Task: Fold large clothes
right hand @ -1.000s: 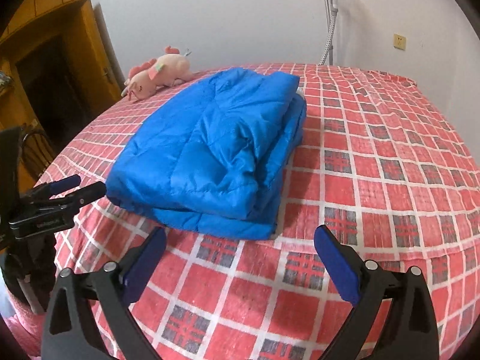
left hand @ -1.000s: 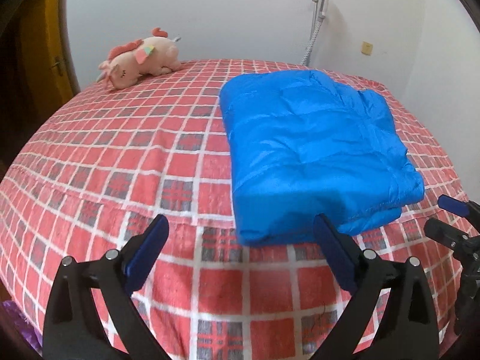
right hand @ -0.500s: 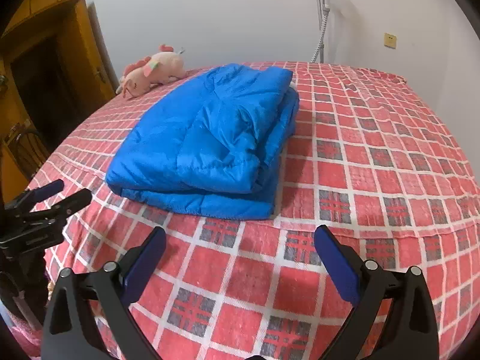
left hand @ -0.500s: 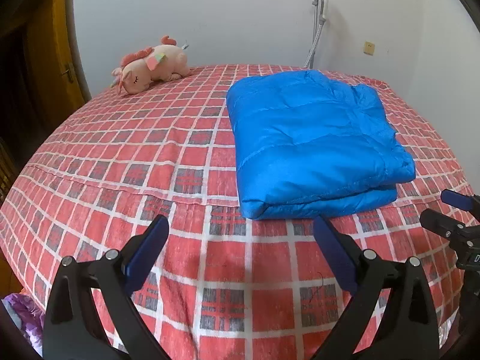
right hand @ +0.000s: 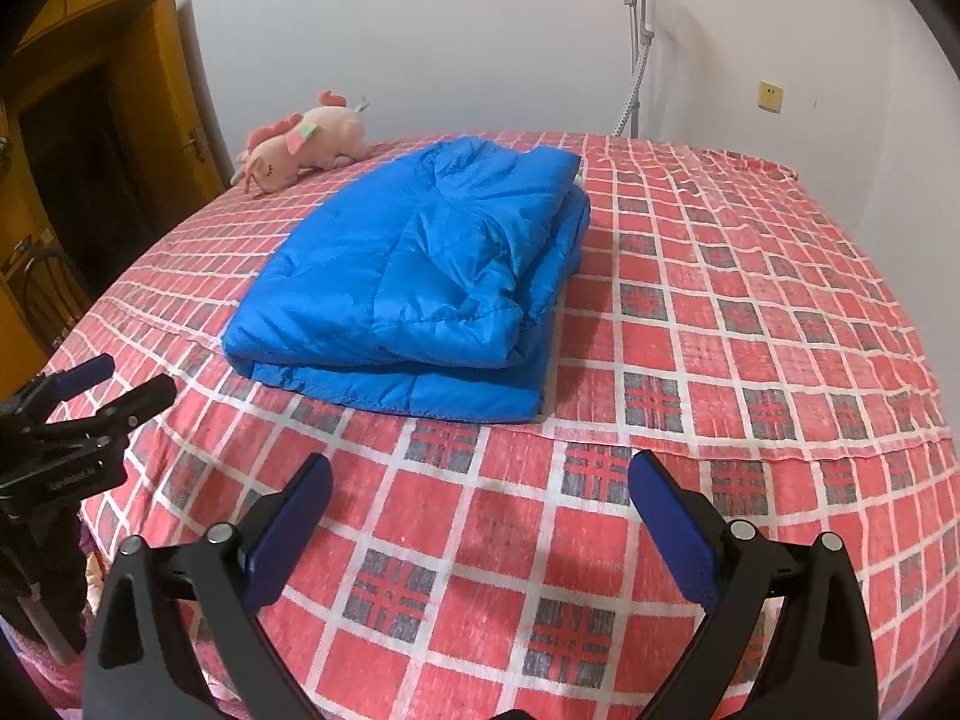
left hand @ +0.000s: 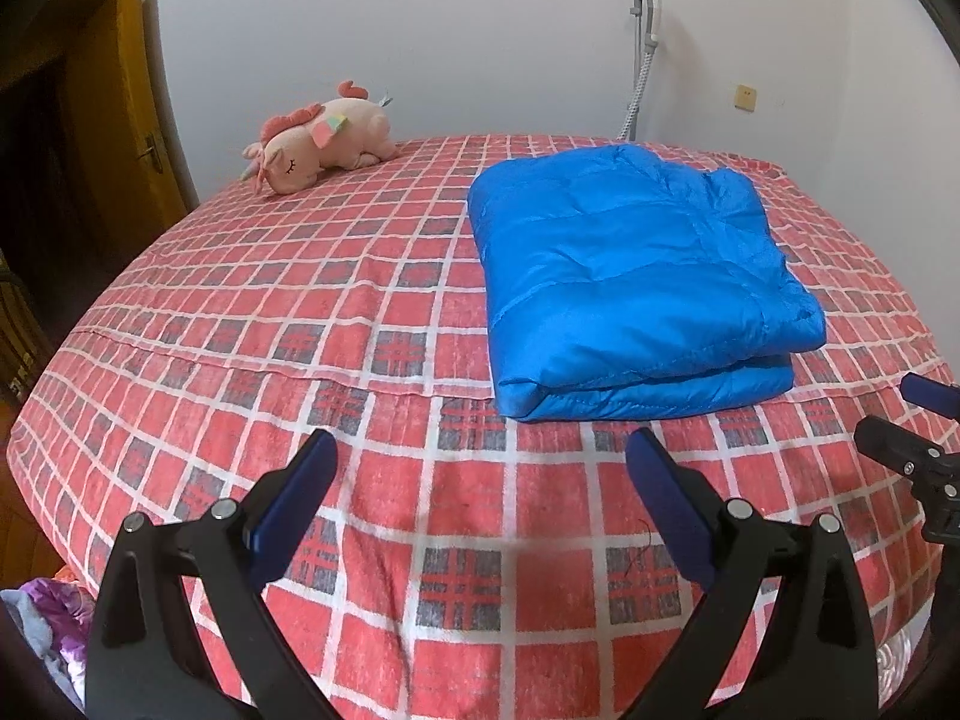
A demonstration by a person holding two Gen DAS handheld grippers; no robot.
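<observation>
A blue puffer jacket [left hand: 636,282] lies folded into a thick rectangle on the red checked bed [left hand: 300,312]; it also shows in the right wrist view [right hand: 420,288]. My left gripper [left hand: 480,474] is open and empty, held back above the bed's near part, short of the jacket's front edge. My right gripper [right hand: 477,492] is open and empty, also back from the jacket. Each gripper shows at the edge of the other's view: the right one [left hand: 912,438] and the left one [right hand: 90,390].
A pink plush unicorn [left hand: 318,144] lies at the far left of the bed by the wall. A wooden door [left hand: 114,120] stands at the left. A grey crutch [left hand: 642,30] leans on the back wall. Purple cloth [left hand: 42,606] lies beside the bed.
Both grippers have pulled back and up from the folded jacket, which now looks farther away. The jacket has stayed in place. Both stay open.
</observation>
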